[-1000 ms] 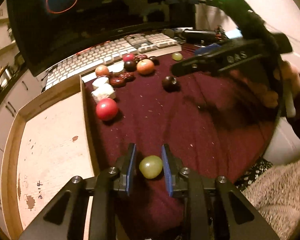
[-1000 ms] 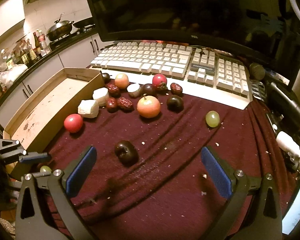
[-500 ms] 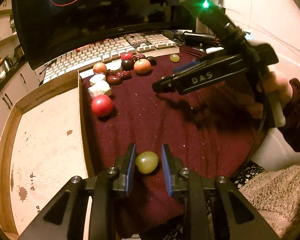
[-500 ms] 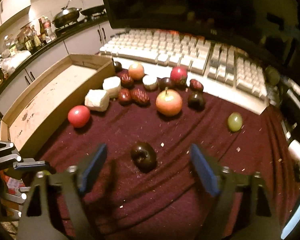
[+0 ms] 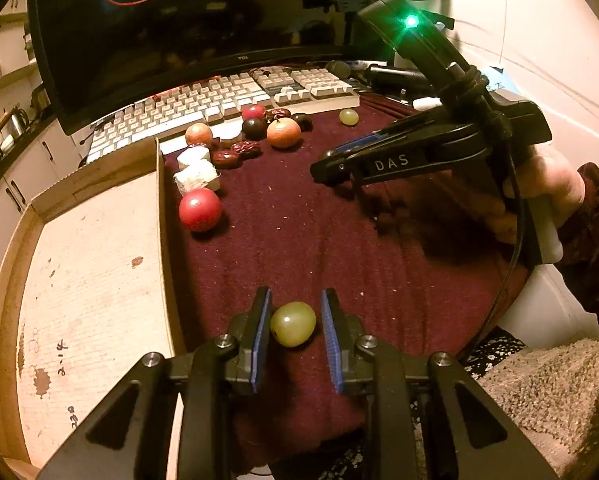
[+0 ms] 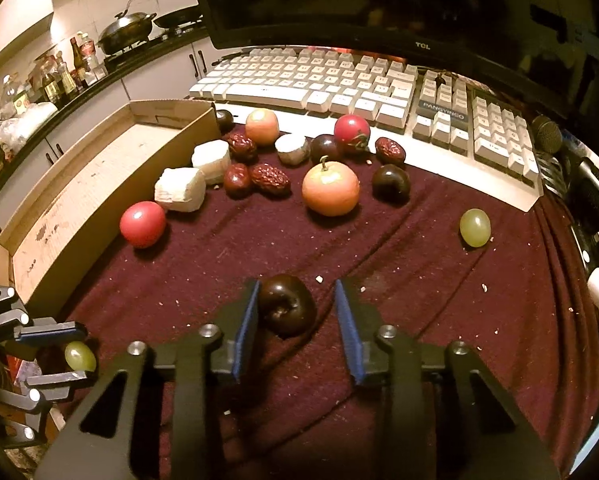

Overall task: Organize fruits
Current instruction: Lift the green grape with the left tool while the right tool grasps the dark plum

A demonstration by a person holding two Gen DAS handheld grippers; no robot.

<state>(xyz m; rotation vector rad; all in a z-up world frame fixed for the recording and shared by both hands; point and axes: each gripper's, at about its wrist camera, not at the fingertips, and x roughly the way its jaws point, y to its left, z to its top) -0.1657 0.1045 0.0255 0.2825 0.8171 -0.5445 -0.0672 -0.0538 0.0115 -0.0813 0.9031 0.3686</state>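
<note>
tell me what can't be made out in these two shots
- Left wrist view: whether the right pad touches the green grape between the left gripper pads; only a sliver shows.
- Left wrist view: the right gripper fingertips, and the dark plum, are hidden behind its own body.
- Right wrist view: the plum's underside, hidden by itself, so lifted or resting is unclear.
- Both views: the cardboard tray is cut off by the edge.

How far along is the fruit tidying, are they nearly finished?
Barely started. No fruit shows in the cardboard box. The left gripper brackets a green grape, and the right gripper, open, straddles a dark plum on the cloth. The apple, second grape, dates and the rest wait near the keyboard.
</note>
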